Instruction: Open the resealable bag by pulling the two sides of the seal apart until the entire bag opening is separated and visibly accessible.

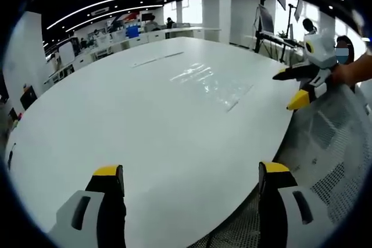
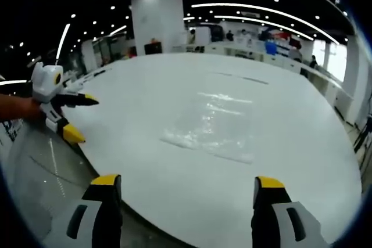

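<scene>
So the resealable bag (image 2: pixel 212 129) is just lying flat out on the white worktop (image 2: pixel 290 161), well apart from both sets of tongs, and nothing has touched it. It's clear plastic, so honestly it's mostly glare and a faint outline. In the left gripper view the bag (image 1: pixel 212 85) sits past the middle of the worktop (image 1: pixel 116 120), with the right tongs (image 1: pixel 290 88) coming in from the right edge, jaws spread and empty. The left tongs (image 1: pixel 192 172) are wide and empty too, same story in the right gripper view for the right tongs (image 2: pixel 183 181) and the other set (image 2: pixel 81 117). The step in hand looks like the approach, and I'd say the trick is getting both pairs to the seal end, one lip each, pinching only a single layer so the pull actually splits it. Its long axis runs away from the near worktop edge on a slant, toward the far side. Which short end carries the seal I can't tell; the straight edge nearest the cameras is my guess.
</scene>
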A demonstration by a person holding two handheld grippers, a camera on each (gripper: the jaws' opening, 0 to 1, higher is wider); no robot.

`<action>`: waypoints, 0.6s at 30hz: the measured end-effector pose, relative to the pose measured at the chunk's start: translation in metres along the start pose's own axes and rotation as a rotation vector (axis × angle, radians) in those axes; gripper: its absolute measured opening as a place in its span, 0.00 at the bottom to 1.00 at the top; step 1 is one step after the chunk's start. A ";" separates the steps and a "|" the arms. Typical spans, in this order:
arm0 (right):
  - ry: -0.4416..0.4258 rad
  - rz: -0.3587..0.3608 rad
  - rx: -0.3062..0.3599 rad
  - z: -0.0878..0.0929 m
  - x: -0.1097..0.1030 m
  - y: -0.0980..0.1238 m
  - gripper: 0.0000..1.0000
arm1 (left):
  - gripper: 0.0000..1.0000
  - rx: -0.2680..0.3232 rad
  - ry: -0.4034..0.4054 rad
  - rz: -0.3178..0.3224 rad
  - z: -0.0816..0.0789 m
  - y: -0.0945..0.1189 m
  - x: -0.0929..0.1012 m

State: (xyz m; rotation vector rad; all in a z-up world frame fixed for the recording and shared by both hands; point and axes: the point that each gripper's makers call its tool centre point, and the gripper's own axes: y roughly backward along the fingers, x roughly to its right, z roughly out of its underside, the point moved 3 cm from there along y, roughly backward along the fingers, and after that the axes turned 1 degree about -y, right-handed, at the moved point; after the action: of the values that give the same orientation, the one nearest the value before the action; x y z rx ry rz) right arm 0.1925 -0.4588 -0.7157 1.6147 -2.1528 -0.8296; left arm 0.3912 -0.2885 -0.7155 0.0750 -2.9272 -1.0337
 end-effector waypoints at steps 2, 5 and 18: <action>0.001 0.003 -0.002 0.000 0.000 0.000 0.93 | 0.95 -0.004 -0.005 0.001 0.001 0.001 0.001; 0.004 -0.002 -0.006 0.001 -0.001 0.000 0.92 | 0.95 -0.016 -0.011 -0.003 0.002 0.000 0.000; 0.009 -0.008 -0.001 -0.001 -0.002 -0.001 0.92 | 0.95 -0.049 -0.041 0.003 0.008 -0.002 0.003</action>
State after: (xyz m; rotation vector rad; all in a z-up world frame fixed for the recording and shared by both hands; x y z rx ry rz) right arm 0.1942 -0.4577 -0.7150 1.6246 -2.1409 -0.8241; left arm 0.3882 -0.2852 -0.7223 0.0476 -2.9356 -1.1188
